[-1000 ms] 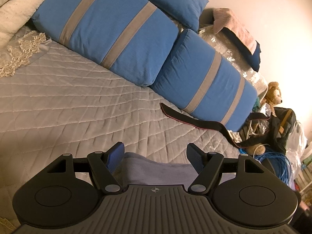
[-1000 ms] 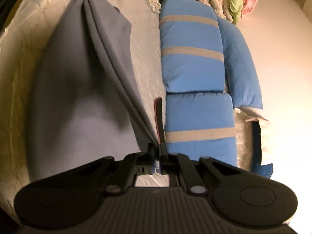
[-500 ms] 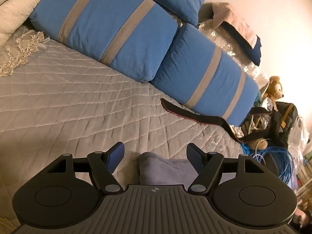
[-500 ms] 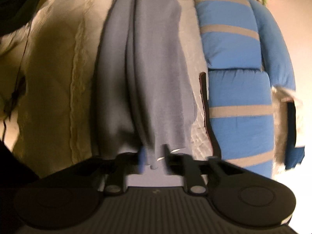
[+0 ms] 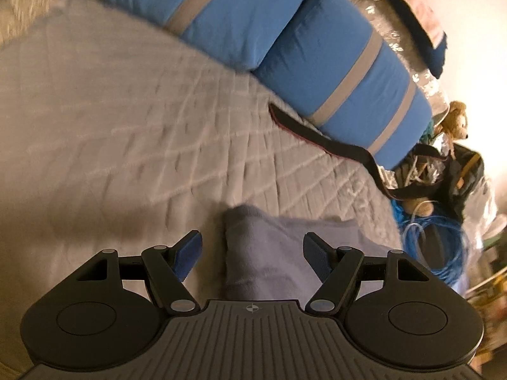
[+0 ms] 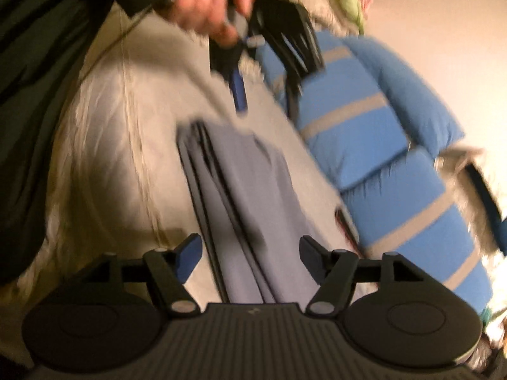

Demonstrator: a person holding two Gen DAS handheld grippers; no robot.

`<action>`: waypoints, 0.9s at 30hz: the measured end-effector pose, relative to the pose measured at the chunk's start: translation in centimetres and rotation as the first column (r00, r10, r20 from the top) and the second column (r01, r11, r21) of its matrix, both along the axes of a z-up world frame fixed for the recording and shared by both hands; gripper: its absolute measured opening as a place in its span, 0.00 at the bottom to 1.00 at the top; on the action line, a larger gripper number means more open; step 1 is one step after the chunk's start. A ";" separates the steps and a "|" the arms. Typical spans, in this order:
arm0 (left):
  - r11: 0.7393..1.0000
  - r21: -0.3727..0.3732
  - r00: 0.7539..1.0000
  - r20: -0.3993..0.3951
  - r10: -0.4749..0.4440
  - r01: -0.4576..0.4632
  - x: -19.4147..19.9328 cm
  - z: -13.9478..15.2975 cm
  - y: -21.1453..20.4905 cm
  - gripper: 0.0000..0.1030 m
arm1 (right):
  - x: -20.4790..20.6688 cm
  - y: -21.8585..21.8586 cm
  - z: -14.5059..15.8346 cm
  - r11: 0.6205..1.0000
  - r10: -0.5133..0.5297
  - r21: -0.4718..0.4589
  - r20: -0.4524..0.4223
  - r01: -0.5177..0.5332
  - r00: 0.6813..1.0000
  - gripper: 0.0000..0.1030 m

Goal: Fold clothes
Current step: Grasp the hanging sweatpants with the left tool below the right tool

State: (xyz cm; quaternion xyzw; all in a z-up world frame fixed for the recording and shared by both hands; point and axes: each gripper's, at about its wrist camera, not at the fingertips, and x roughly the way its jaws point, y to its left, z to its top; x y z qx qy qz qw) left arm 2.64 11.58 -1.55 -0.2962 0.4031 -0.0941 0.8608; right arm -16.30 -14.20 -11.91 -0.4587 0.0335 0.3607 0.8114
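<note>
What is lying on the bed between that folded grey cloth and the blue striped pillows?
In the left wrist view, bare quilted bedspread fills most of the stretch between the grey cloth and the blue pillows, with a dark strap beside the pillows.

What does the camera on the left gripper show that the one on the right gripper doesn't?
Only the left wrist view shows the teddy bear, the coil of blue cable and the dark strap trailing off the bed.

Only the right wrist view shows the person's hand holding the left gripper above the far end of the cloth, and the grey garment's full folded length.

Both show the grey garment lying on the quilted bedspread, the blue pillows with grey stripes, and open jaws; the right gripper's are opening, with cloth between them.
</note>
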 end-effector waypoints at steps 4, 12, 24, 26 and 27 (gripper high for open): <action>0.998 -0.070 1.000 -0.030 -0.005 0.003 -0.1 -0.8 0.7 0.67 | -0.6 4.2 -1.3 1.000 0.026 -0.019 0.093 -0.024 0.995 0.77; 0.958 -0.283 0.988 -0.129 -0.086 0.047 -0.7 -3.0 2.4 0.67 | 0.4 6.7 -1.7 0.998 0.016 -0.055 0.129 -0.009 0.991 0.77; 0.931 -0.354 0.931 -0.301 -0.206 0.092 0.7 -7.0 0.3 0.17 | -1.0 6.6 -1.7 0.999 0.001 -0.034 0.139 0.004 0.990 0.82; 0.913 -0.400 0.938 -0.277 -0.207 0.083 0.6 -6.7 0.8 0.17 | -0.9 7.3 -2.0 0.999 -0.012 -0.031 0.162 0.017 0.987 0.82; 0.900 -0.430 0.943 -0.262 -0.205 0.076 0.5 -6.6 1.1 0.17 | -0.9 7.7 -2.1 0.999 -0.022 -0.028 0.179 0.028 0.984 0.82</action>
